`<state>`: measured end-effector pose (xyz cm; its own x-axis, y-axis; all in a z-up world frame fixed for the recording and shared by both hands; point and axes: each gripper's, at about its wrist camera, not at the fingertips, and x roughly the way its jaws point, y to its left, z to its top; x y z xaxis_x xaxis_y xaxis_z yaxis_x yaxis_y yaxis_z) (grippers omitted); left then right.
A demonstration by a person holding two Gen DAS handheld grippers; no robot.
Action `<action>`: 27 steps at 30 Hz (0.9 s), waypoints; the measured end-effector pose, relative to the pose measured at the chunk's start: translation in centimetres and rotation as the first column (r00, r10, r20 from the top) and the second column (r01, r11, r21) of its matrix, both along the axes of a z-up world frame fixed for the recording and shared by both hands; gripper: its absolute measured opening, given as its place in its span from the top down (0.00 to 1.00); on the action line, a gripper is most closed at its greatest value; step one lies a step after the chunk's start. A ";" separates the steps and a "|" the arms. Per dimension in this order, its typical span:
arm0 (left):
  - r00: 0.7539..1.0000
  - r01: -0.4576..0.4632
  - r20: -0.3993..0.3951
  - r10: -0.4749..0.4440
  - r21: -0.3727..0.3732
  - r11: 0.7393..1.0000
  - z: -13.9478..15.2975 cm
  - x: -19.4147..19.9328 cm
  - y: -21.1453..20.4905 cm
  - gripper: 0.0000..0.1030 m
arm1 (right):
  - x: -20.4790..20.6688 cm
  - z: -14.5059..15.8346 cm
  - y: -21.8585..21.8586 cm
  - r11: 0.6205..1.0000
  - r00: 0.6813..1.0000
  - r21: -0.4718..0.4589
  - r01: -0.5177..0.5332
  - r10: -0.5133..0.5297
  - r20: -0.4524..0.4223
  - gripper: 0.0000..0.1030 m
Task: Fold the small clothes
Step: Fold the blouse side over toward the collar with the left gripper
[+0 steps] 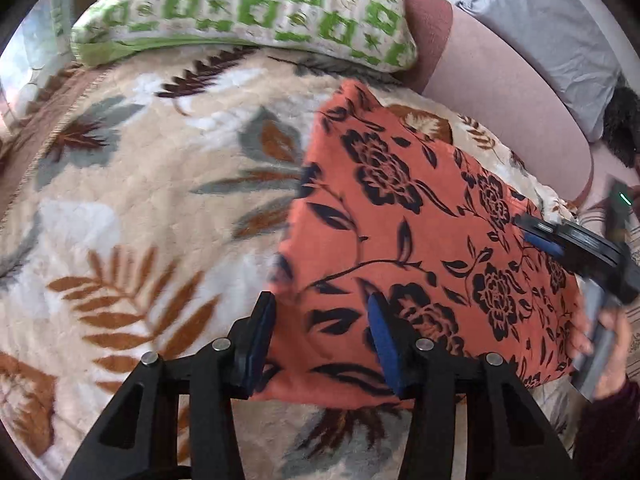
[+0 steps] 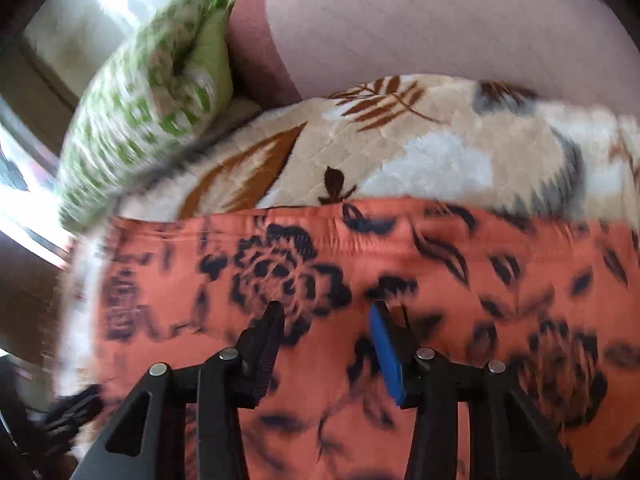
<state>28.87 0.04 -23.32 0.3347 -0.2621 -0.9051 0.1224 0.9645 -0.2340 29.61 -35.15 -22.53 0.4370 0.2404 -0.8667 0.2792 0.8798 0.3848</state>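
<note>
Left wrist view: leaf-print blanket [image 1: 132,208] at left, then left gripper [image 1: 320,312], jaws spread over near edge of orange floral garment [image 1: 404,216] lying flat, then right gripper [image 1: 560,240] at far right, jaws spread. Green checked pillow [image 1: 248,8] behind.

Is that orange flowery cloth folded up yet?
Cannot tell. The orange cloth lies flat on the blanket as a neat rectangle; no layers show.
</note>
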 end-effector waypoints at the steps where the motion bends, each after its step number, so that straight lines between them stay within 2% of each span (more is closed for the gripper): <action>1: 1.000 -0.017 0.009 0.017 0.021 1.000 0.3 -0.2 0.4 0.52 | -1.8 0.9 -0.8 0.999 1.000 0.039 0.017 -0.018 0.021 0.43; 3: 0.999 -0.044 0.018 0.044 -0.009 0.999 0.8 -1.0 1.5 0.52 | -5.6 2.2 -2.4 0.991 0.996 0.121 0.062 -0.069 0.050 0.33; 5: 0.998 -0.065 0.022 0.066 -0.067 0.996 1.6 -2.7 2.5 0.52 | -10.3 3.1 -4.2 0.967 0.989 0.227 0.120 -0.136 0.059 0.33; 8: 0.997 -0.072 0.024 0.075 -0.127 0.989 2.2 -4.8 2.8 0.46 | -15.9 3.8 -6.0 0.927 0.974 0.324 0.189 -0.219 0.057 0.33; 12: 0.995 -0.096 -0.010 0.096 -0.183 0.978 2.0 -5.8 2.0 0.44 | -22.5 2.8 -7.1 0.843 0.938 0.449 0.298 -0.347 0.028 0.32; 15: 0.993 -0.118 -0.031 0.114 -0.218 0.969 2.0 -6.0 1.5 0.44 | -24.7 1.8 -7.5 0.815 0.913 0.451 0.364 -0.409 0.002 0.32; 19: 0.984 -0.178 -0.056 0.169 -0.225 0.958 1.5 -6.0 1.7 0.39 | -25.9 0.1 -8.0 0.756 0.881 0.499 0.425 -0.471 -0.038 0.32; 22: 0.960 -0.274 -0.127 0.248 -0.273 0.922 -0.1 -5.5 2.6 0.39 | -26.0 -0.9 -8.0 0.734 0.869 0.510 0.448 -0.491 -0.058 0.32; 27: 0.935 -0.349 -0.193 0.299 -0.337 0.874 -2.1 -4.3 1.9 0.39 | -25.8 -2.8 -8.4 0.674 0.839 0.548 0.496 -0.536 -0.099 0.29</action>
